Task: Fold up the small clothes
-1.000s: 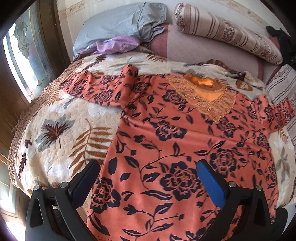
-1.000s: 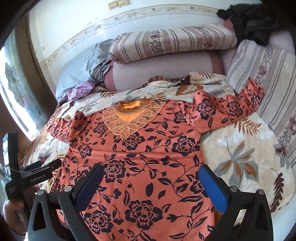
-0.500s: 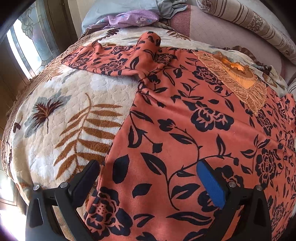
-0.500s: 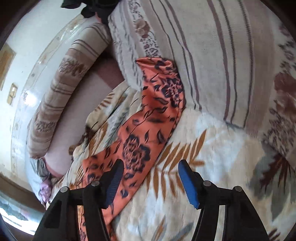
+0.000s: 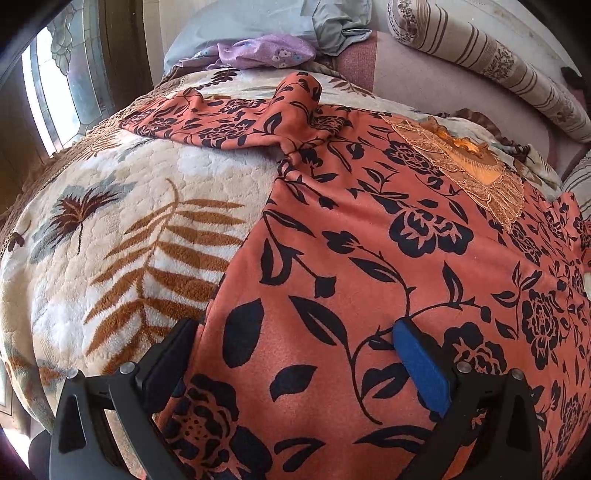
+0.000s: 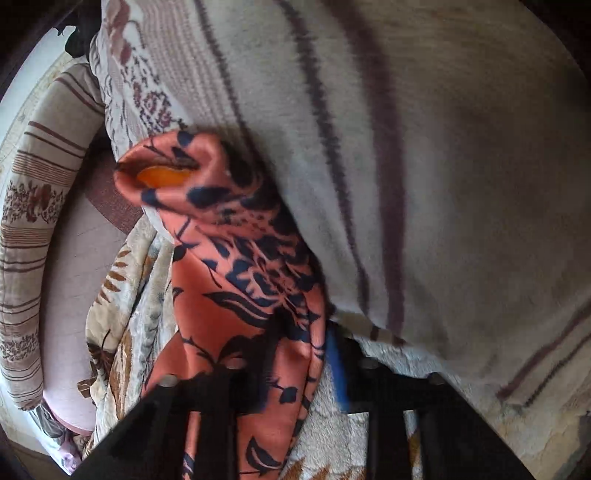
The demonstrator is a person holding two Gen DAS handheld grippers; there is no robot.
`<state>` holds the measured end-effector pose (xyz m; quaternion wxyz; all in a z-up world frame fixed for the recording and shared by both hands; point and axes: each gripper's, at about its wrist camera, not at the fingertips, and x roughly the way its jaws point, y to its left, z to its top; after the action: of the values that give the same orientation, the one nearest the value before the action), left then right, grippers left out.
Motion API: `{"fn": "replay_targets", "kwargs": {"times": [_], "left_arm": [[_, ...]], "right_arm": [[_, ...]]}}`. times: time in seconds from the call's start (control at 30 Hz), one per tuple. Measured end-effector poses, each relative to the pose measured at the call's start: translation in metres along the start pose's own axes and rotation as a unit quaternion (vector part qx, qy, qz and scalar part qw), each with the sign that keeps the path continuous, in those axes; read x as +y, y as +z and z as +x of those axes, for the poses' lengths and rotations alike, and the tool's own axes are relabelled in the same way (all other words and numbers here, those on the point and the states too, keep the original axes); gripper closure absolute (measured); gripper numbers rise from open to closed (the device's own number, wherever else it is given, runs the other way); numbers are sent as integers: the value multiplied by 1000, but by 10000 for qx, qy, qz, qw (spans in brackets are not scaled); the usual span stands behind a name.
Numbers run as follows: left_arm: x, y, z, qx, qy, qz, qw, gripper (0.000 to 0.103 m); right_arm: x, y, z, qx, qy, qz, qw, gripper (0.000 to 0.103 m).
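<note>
The right gripper [image 6: 295,350] has its jaws pinched together on a sleeve [image 6: 240,258] of the orange floral garment [image 5: 369,277], the fabric bunched between the dark finger and the blue pad. The sleeve runs up from the jaws to its open cuff, which shows an orange lining. Pressing close on the sleeve's right side is a striped beige cushion [image 6: 424,147], which fills most of that view and crowds the gripper; the picture is blurred there. To the left lie the leaf-patterned blanket [image 6: 122,314] and a striped bolster [image 6: 33,192].

The left gripper [image 5: 295,354] stands with its jaws wide apart, low over the garment's lower left edge: the blue-padded finger is over the cloth, the black finger at the hem where cloth meets blanket. Whether the pads touch the fabric cannot be told. The garment lies spread flat on the bed, lace-trimmed neckline [image 5: 472,162] toward the far right, its other sleeve [image 5: 221,122] stretched out to the left with a raised fold. Beyond are a grey pillow [image 5: 266,26], a purple cloth [image 5: 266,51] and a window [image 5: 62,77] at left. Both grippers point steeply downward.
</note>
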<state>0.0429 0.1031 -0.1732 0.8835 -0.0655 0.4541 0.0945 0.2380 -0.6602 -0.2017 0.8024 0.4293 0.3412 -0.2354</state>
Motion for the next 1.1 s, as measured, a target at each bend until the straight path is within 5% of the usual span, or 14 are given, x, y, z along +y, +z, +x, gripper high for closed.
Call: {"fn": "replay_targets", "kwargs": {"times": [0.2,0.33,0.47,0.57,0.6,0.67,0.7,0.8,0.93,1.1], "left_arm": [[1,1,1,-32,-43,1,10000,0],[3,1,0,-8,-122,-14,9999,0],[5,3,-2,126,-260,19,9996,0],[15,7,-6,269,-578,-206,9978,0],[20,9,-9,302,-721,-356,9963,0],[31,11,-14,345,-997,-699,9920,0],[36,12,-17,372,-1121,-860,9893,0],[46,18,-26,425,-1240,-1009,9862,0],[44,35,-41,140,-1629,-948,9820,0],[0,85,-34,161,-2795,-1001,9548,0]], "right_arm": [[68,-10,-80,-635,746,-924,9909,96],[149,-48,-159,-986,1592,-1833,9651,96],[232,-146,-224,-950,2553,-2812,9202,96],[277,-250,-224,-366,2889,-3441,8926,93],[285,-285,-211,-15,2873,-3596,8878,87],[286,-353,-171,722,2736,-3778,8816,37],[281,-383,-147,1055,2603,-3856,8789,7],[251,-434,-98,1975,2278,-3764,8760,10],[210,-407,-119,1693,2610,-3180,8956,10],[184,-367,-136,1459,2573,-2914,9097,10]]}}
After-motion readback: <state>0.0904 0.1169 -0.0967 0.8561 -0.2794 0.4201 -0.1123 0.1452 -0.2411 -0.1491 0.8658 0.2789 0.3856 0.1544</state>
